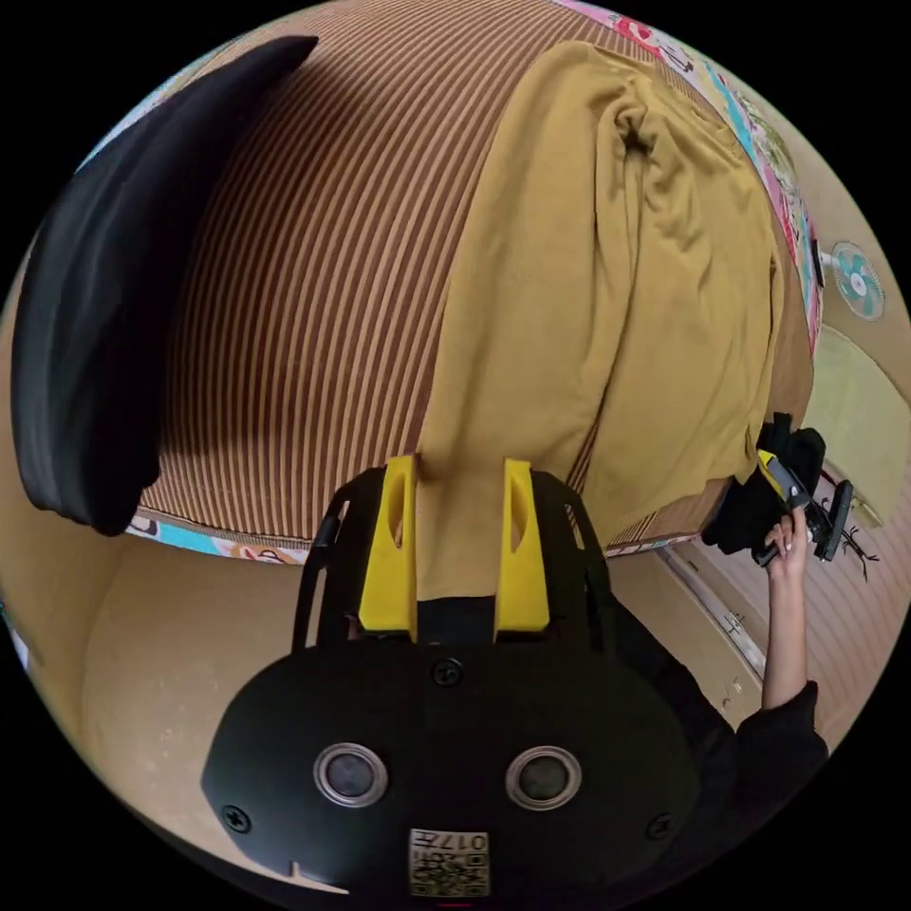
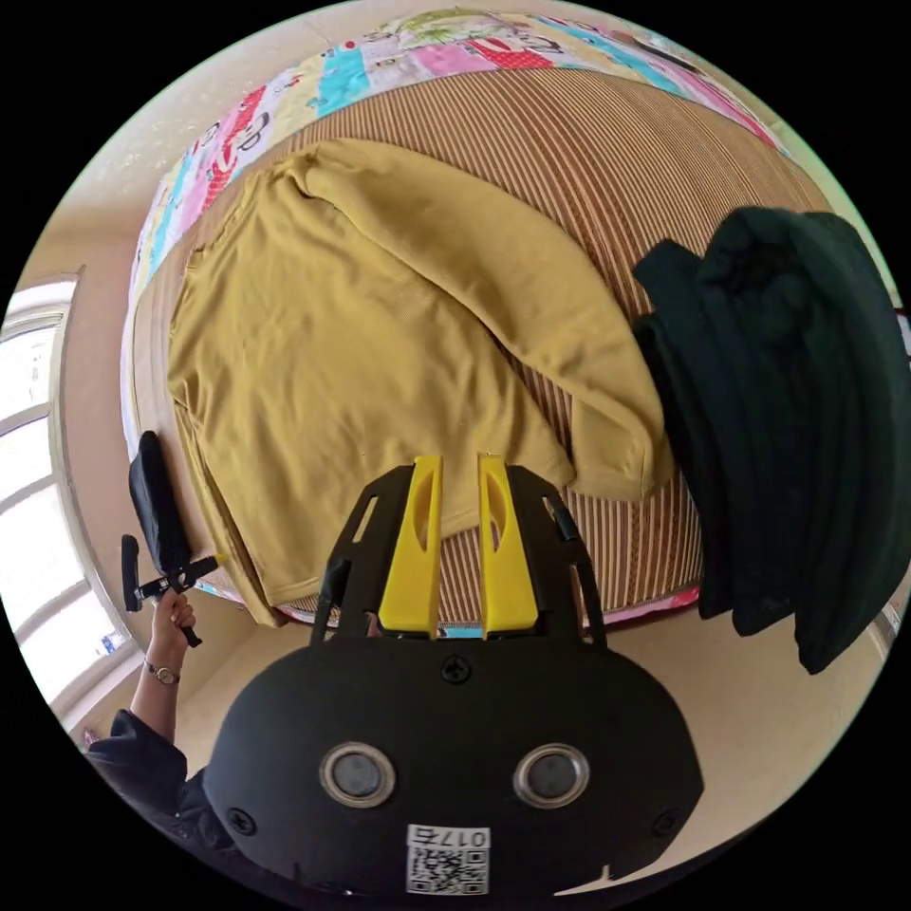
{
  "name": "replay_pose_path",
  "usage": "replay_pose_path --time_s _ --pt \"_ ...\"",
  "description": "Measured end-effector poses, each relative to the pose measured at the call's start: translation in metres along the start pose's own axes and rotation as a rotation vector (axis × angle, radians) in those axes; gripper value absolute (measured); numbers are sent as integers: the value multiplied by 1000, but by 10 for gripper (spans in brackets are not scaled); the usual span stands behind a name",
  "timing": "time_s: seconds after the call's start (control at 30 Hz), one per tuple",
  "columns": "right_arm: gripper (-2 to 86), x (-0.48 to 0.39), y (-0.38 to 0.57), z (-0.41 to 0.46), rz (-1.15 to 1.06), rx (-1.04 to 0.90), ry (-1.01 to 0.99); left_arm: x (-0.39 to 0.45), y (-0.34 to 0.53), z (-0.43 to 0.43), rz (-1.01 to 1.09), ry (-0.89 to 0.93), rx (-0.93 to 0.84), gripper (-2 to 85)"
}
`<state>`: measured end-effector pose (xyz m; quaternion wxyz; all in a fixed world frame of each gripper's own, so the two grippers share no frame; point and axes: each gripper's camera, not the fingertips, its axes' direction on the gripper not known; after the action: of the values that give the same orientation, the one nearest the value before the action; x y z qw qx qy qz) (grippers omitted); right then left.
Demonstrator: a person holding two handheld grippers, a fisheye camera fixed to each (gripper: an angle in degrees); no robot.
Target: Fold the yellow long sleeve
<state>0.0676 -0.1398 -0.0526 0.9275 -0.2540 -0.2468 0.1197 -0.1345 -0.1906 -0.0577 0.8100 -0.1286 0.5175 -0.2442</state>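
The yellow long sleeve shirt [image 1: 683,285] lies flat on a striped bed cover [image 1: 313,285]. One sleeve [image 1: 512,313] runs down to the bed's near edge, and its cuff sits flat between the wide-apart jaws of my left gripper [image 1: 457,462]. A hand holds my right gripper [image 1: 788,484] at the shirt's hem corner. In the right gripper view the shirt [image 2: 332,380] is spread out with a sleeve [image 2: 512,285] lying across the cover. My right gripper [image 2: 460,460] hovers over the hem, jaws narrowly apart with nothing between them. My left gripper [image 2: 157,531] sits at the shirt's left edge.
A black garment [image 1: 95,313] hangs over the bed's edge beside the shirt, also the black garment [image 2: 788,408] in the right gripper view. A colourful patterned sheet [image 2: 285,95] borders the striped cover. A fan [image 1: 859,282] stands on the floor, and a window [image 2: 28,455] is nearby.
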Motion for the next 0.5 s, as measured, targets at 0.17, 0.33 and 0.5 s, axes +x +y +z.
replay_pose_path --time_s 0.17,0.33,0.5 --pt "68 13 -7 -17 -49 -43 33 -35 12 -80 7 -85 105 30" --pt "68 23 -37 -52 -84 -29 57 -173 84 -236 -559 -22 591 73" --pt "73 36 -77 -76 -119 -25 78 -144 76 -227 -351 145 604 123"
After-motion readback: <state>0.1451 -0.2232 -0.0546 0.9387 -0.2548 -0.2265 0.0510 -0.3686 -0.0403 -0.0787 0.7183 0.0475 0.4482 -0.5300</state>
